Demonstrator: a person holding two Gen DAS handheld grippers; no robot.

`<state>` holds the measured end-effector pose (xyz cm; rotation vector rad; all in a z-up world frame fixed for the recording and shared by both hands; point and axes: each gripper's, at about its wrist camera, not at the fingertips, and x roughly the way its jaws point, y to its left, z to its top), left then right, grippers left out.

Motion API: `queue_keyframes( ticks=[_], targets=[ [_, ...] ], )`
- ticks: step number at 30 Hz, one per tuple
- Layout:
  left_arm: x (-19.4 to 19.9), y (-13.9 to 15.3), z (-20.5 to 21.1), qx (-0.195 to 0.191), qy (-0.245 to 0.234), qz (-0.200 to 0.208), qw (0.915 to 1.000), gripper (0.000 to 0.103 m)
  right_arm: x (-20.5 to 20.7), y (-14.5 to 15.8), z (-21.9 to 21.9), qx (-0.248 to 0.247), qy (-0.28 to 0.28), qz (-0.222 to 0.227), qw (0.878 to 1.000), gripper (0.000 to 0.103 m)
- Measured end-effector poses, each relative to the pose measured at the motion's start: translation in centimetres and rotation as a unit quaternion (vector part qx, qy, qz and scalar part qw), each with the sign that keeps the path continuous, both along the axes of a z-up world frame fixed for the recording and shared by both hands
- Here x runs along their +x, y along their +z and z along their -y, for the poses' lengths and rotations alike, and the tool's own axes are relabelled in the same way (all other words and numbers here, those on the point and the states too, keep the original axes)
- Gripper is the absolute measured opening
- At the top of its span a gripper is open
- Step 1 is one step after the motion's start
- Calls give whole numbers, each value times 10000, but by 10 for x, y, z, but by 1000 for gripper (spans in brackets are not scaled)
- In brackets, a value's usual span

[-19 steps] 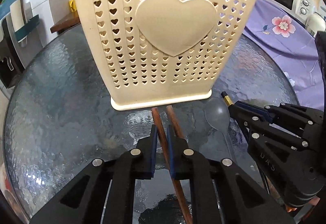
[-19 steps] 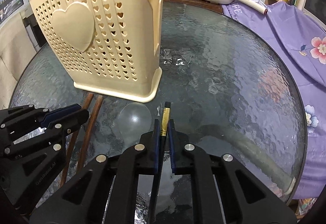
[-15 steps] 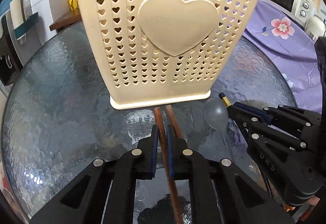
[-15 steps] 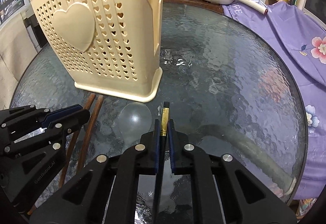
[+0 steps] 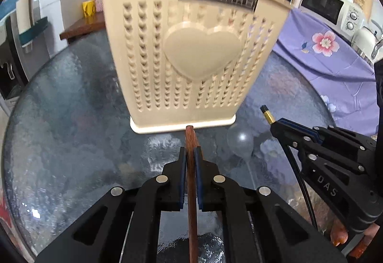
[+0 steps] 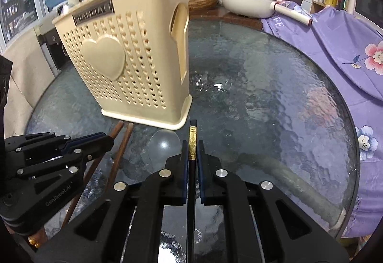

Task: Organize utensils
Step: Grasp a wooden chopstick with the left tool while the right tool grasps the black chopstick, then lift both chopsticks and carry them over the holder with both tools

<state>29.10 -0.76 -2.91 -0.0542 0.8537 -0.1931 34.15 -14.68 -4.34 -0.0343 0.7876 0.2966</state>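
Note:
A cream heart-pierced utensil basket (image 5: pixel 191 59) (image 6: pixel 124 66) stands on the round glass table (image 5: pixel 71 119), with several brown handles sticking out of its top. My left gripper (image 5: pixel 190 153) is shut on brown wooden chopsticks (image 5: pixel 190 138), whose tips point at the basket's foot. In the right wrist view the left gripper (image 6: pixel 109 141) sits at the lower left with two brown sticks (image 6: pixel 124 133) running through it. My right gripper (image 6: pixel 192 145) is shut on a black chopstick with a gold band (image 6: pixel 193 138). It shows in the left wrist view (image 5: pixel 275 125) at the right.
A clear plastic spoon (image 5: pixel 239 143) (image 6: pixel 165 143) lies on the glass between the two grippers. A purple floral cloth (image 6: pixel 347 47) covers the counter on the right, with a white pan (image 6: pixel 246 4) behind. A microwave (image 5: pixel 330 7) stands at the back right.
Both grippers have risen with their chopsticks, so the basket's rim and the handles in it now show. The left jaws have closed tight on the brown chopsticks.

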Motion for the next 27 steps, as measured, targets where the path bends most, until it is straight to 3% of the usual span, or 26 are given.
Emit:
queue_keyframes(
  ticks=[15,27],
  targets=[
    [-40,68,-11,-244,-41,833,9962,7,-48,77,18,621,312,933,9932,8],
    [-86,124,-16,-406,-301,1566,9864,7,-85,129,39,1283,770,1180,9817,8]
  ],
)
